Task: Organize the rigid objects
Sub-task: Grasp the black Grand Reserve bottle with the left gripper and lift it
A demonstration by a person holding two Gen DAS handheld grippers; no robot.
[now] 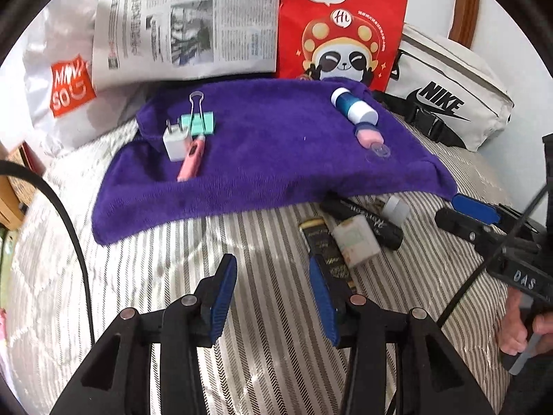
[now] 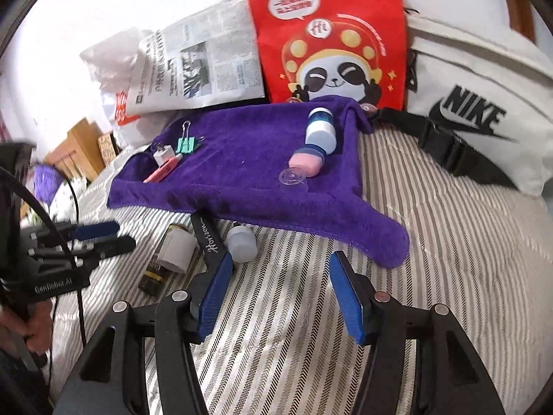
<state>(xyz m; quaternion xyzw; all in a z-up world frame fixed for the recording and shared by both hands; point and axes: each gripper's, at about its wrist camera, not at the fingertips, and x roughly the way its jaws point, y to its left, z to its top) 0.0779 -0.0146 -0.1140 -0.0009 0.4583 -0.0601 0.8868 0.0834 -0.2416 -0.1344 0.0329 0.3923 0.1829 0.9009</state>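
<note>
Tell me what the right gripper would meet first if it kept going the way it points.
Probably the bare striped bedcover between its open fingers; beyond that, the purple towel's near edge. The small white bottle lies just left of that line, though depth is unclear.

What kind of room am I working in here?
Most likely a bedroom: everything lies on a striped quilted bedspread, with a wooden headboard against the wall and shopping bags propped behind.

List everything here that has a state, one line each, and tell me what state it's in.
left claw: open, empty.
right claw: open, empty.
purple towel: spread flat, edges rumpled.
binder clip: on towel, handle up.
white charger plug: on towel, prongs out.
pink thermometer: lying on towel.
blue-and-white bottle: lying on towel, capped.
small white bottle: off towel, on its side.
black tube: off towel, lying flat.
</note>
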